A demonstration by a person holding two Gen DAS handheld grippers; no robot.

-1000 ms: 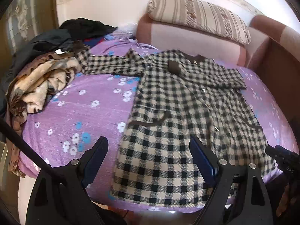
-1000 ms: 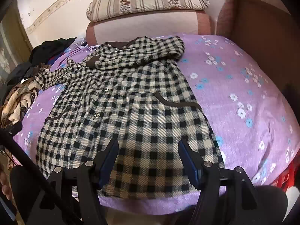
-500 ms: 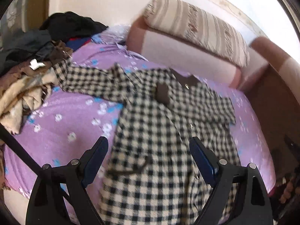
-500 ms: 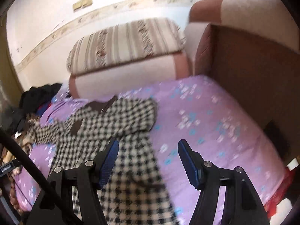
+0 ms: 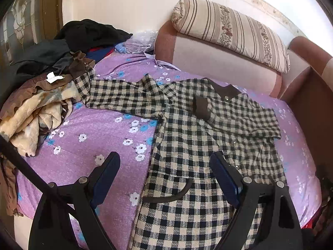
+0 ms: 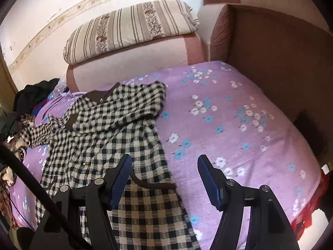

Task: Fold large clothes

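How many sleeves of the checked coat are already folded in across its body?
1: the sleeve on the coat's right side lies across the chest; the other sleeve stretches out left toward the clothes pile.

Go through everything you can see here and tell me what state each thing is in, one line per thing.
checked coat: spread flat on the bed, not yet folded
far sleeve: stretched out sideways toward the clothes pile
near sleeve: folded across the chest
clothes pile: crumpled, unfolded
striped pillow: lying on the sofa back
left gripper: jaws open, empty
right gripper: jaws open, empty
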